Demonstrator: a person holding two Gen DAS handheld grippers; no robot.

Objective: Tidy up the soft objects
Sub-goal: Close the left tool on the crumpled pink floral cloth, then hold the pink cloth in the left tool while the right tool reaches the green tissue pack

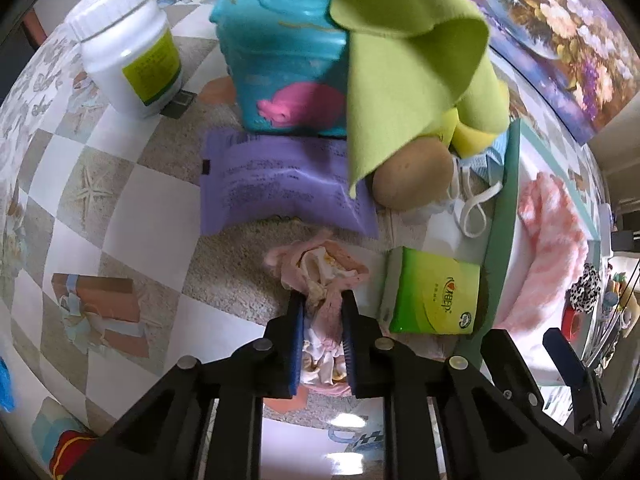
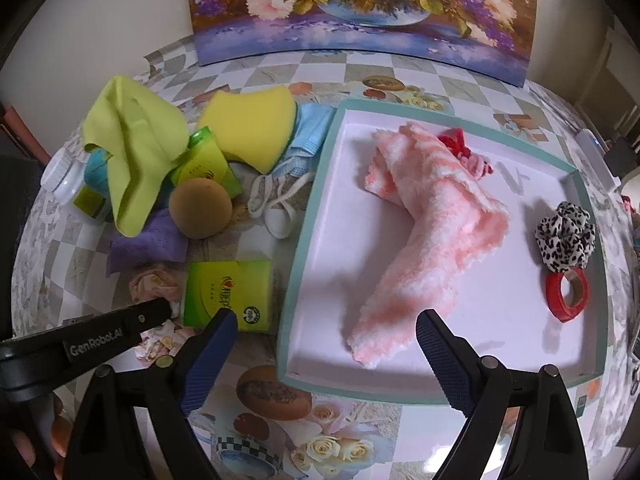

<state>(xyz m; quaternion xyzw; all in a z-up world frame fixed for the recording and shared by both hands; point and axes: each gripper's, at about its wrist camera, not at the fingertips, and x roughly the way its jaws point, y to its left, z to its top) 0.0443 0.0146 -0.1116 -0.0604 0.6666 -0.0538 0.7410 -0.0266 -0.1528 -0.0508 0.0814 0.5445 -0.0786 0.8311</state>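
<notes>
Left gripper point(image 1: 322, 304) clenched on the pink floral cloth point(image 1: 320, 268) — bunched on the table just left of the green tissue pack point(image 1: 432, 292), near the purple packet point(image 1: 280, 184). Right gripper point(image 2: 326, 332) released, jaws wide, over the tray point(image 2: 298, 240) — pink fuzzy towel point(image 2: 432, 220) inside.

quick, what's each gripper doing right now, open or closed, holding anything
Left gripper: closed on the pink floral cloth on the table.
Right gripper: open, empty, above the tray's near edge.
</notes>
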